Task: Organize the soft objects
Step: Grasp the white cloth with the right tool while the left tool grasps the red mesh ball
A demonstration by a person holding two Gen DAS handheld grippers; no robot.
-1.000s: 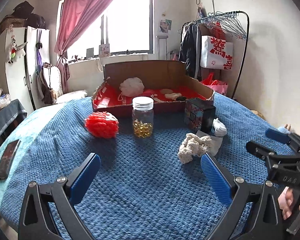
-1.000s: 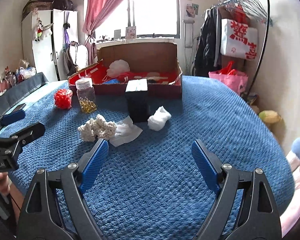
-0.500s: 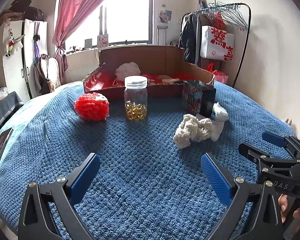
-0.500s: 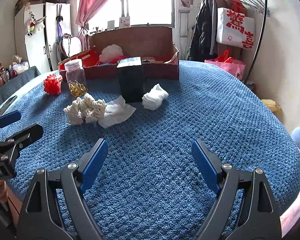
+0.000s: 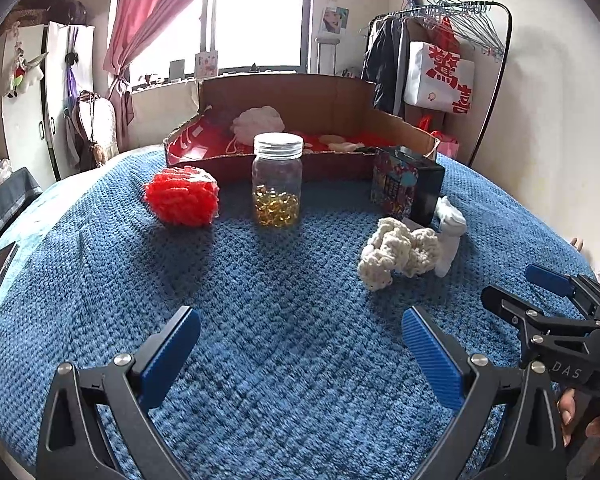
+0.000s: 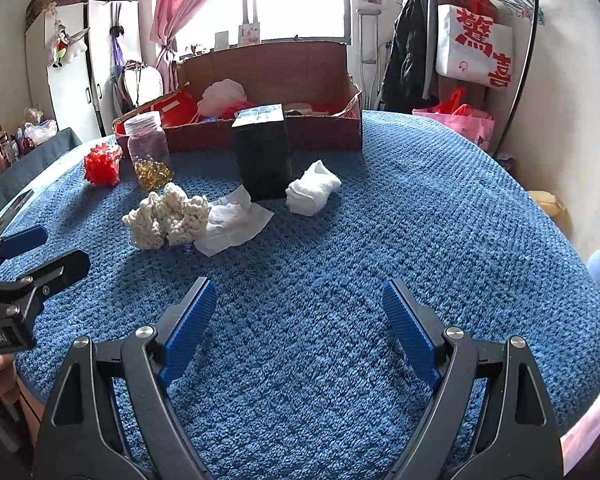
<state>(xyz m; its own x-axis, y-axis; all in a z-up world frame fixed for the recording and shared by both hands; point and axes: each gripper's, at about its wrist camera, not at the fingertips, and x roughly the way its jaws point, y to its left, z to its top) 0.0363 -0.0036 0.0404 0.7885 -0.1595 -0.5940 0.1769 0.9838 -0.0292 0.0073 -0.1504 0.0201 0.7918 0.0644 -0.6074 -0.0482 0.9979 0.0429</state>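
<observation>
The left gripper (image 5: 300,344) is hanging over the blue blanket (image 5: 283,368) with its jaws wide apart and nothing between them. The right gripper (image 6: 300,312) is hanging beside it, also wide apart and holding nothing. Both are pointing down toward the blanket. A red puff (image 5: 181,196) is lying to the left of a jar (image 5: 277,180) with yellow beads in it. A cream knit lump (image 6: 165,216) is sitting near the left gripper, touching a flat white tissue (image 6: 233,222). A black box (image 6: 263,156) is standing upright behind the tissue, and a white rolled cloth (image 6: 312,188) is lying just beside the box. A cardboard tray (image 6: 259,132) is sitting at the far edge, with a white puff (image 6: 223,94) inside. Other small things are lying in the tray, maybe soft ones, but they are too small to tell.
</observation>
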